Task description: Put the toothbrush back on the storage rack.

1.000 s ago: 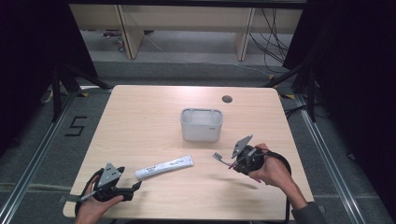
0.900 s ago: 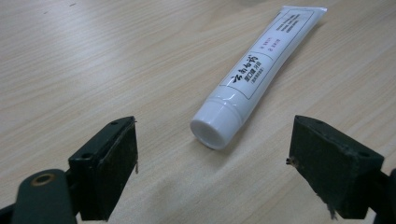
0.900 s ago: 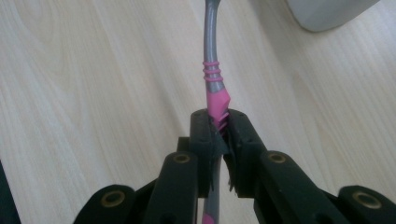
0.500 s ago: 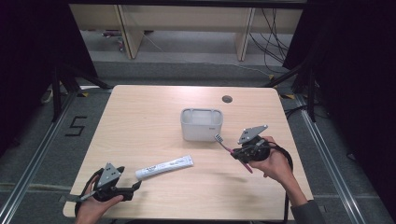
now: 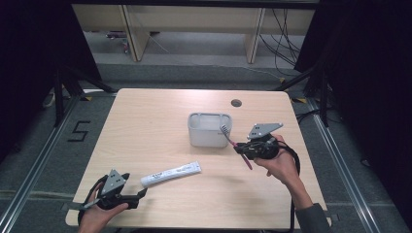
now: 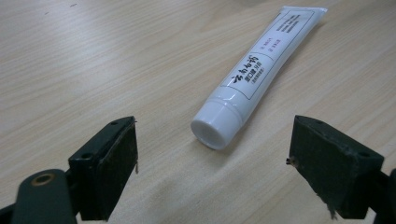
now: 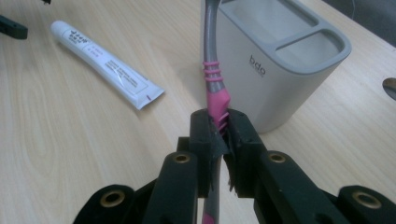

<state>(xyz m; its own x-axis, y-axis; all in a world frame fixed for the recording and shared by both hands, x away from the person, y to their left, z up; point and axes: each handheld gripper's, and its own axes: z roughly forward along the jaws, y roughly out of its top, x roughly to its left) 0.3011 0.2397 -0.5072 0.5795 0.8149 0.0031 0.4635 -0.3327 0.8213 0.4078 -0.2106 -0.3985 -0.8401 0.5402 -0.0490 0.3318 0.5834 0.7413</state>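
A: The right hand-held gripper (image 7: 218, 128) is clamped on the pink-and-grey toothbrush (image 7: 213, 74), lifted off the bench (image 5: 145, 126) with the bristle end just beside the grey holder's (image 5: 209, 130) rim.

B: So it isn't in yet?

A: No. Both compartments of the holder look empty, as far as they show. The toothpaste tube (image 6: 254, 74) lies on the bench before the left hand-held gripper (image 6: 212, 154), whose jaws stand wide apart around nothing.
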